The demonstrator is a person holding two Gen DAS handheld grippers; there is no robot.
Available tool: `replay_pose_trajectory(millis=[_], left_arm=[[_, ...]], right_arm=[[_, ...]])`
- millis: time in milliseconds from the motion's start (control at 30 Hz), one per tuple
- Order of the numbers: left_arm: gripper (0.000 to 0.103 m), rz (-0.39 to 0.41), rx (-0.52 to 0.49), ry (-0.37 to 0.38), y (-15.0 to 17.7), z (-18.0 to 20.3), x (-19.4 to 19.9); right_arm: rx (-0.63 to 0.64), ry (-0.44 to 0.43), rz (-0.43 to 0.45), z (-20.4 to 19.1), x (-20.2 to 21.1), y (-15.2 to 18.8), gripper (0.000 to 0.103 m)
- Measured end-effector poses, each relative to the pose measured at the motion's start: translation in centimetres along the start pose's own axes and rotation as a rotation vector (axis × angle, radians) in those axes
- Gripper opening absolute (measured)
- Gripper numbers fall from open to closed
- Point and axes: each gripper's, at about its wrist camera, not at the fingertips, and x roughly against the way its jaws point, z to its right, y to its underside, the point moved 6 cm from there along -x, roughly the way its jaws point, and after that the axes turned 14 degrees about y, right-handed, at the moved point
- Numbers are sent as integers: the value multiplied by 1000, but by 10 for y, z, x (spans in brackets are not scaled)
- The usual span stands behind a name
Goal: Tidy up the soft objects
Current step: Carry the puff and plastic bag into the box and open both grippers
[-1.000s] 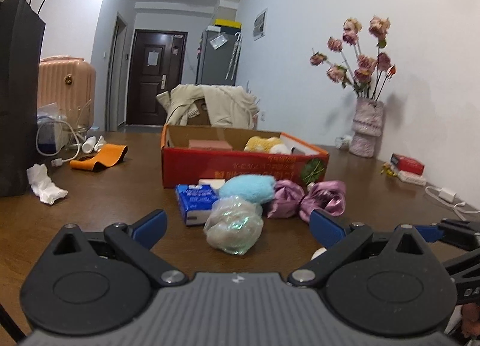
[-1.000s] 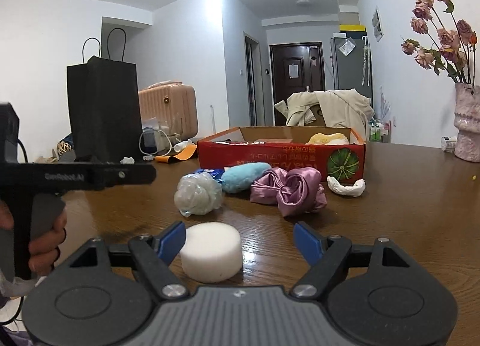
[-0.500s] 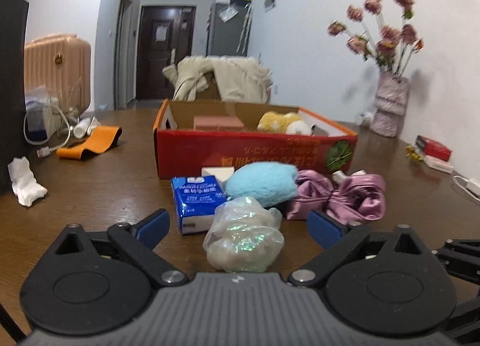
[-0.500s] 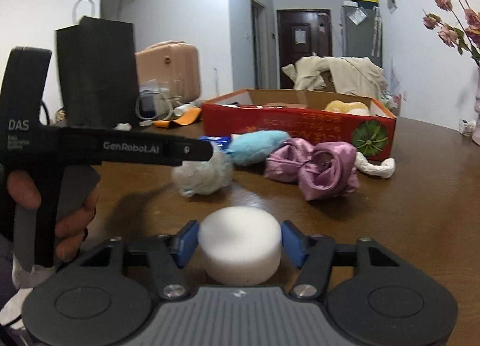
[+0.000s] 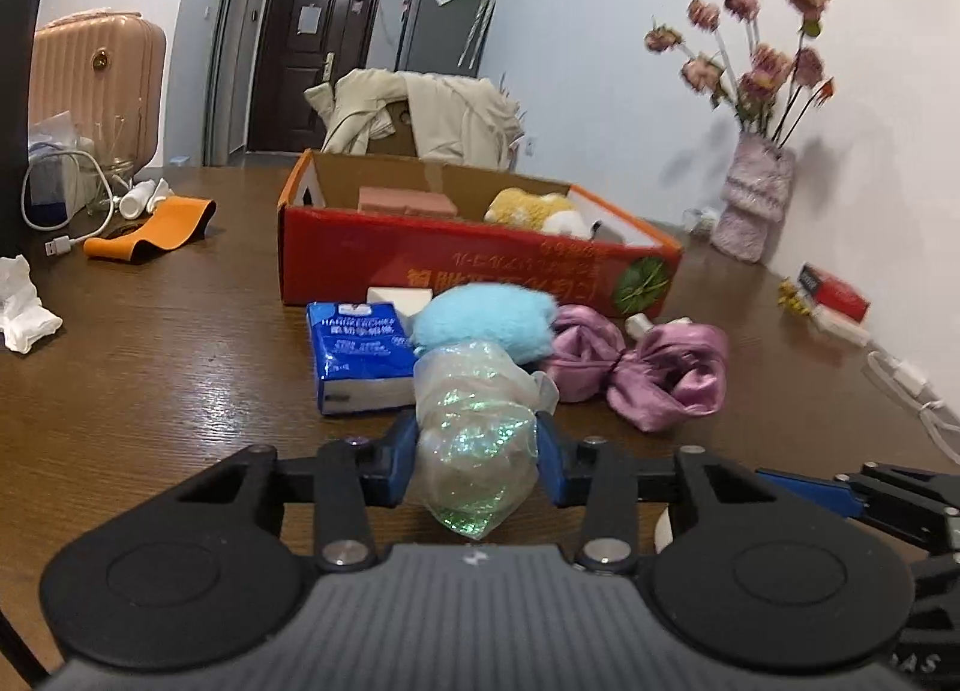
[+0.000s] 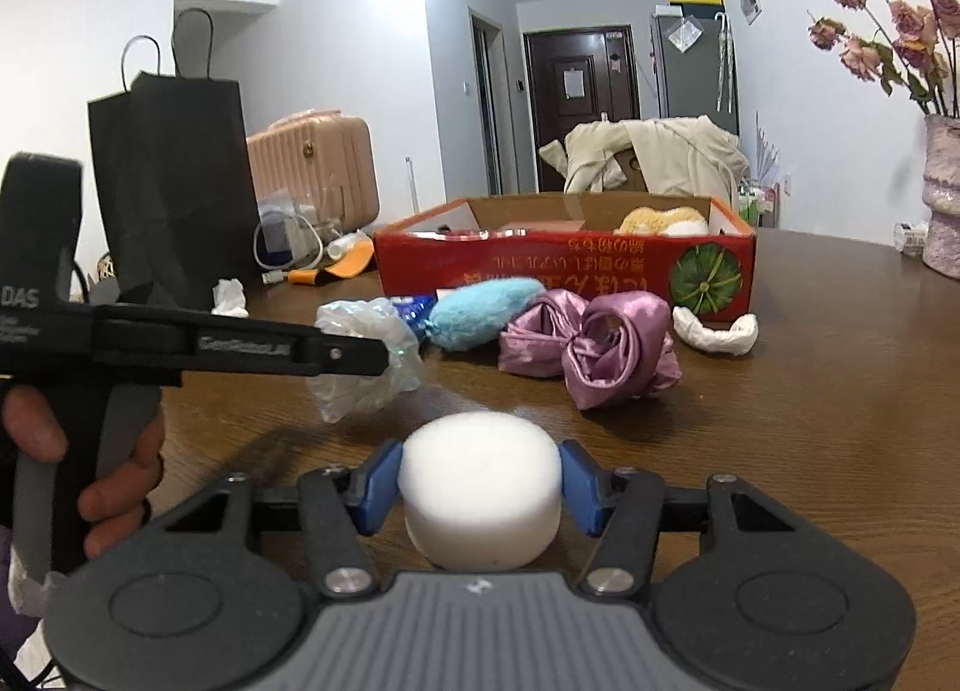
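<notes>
1. Since a second ago my left gripper [image 5: 477, 460] has gone from wide apart to clamped on the crumpled iridescent plastic bundle [image 5: 474, 433], its blue pads pressing both sides.
2. My right gripper [image 6: 480, 484] has likewise closed in: it now pinches the round white foam puck [image 6: 480, 487], which earlier sat loose between open fingers.
3. The dark wooden table [image 5: 150, 379] carries the open red cardboard box [image 5: 474, 265] toward its far side; a yellow plush toy [image 5: 531, 208] and a pink block [image 5: 405, 202] lie inside.
4. Just in front of the box lie a blue tissue pack [image 5: 360, 352], a fluffy light-blue pouch [image 5: 486, 325] and a bunched purple satin cloth [image 5: 648, 373], touching one another.
5. A vase of dried pink roses [image 5: 753, 205] stands at the table's right edge, by the wall.
6. In the right wrist view, the left hand [image 6: 90, 481] grips the trigger handle, the tool reaching level across the table.
</notes>
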Motion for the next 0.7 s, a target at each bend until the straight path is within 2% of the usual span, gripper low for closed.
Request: replay_pose_trajectory(millis=[167, 267, 333, 467, 567, 633, 700], left_arm=[[42, 77, -25, 44, -37, 6, 26], [42, 112, -68, 44, -80, -5, 24], [43, 116, -88, 20, -113, -21, 7], [43, 46, -89, -69, -158, -64, -56], [43, -62, -90, -115, -171, -94, -109], [43, -103, -95, -138, -172, -109, -135], [44, -131, -107, -143, -172, -119, -153]], right_arm=[[12, -57, 50, 5, 15, -24, 56], [49, -57, 109, 18, 11, -65, 56], [44, -60, 129, 32, -5, -99, 56], [-15, -59, 79, 56, -77, -163, 56], [4, -55, -36, 56, -149, -194, 56], [68, -17, -100, 50, -196, -208, 56], [182, 81, -127, 41, -240, -218, 56]])
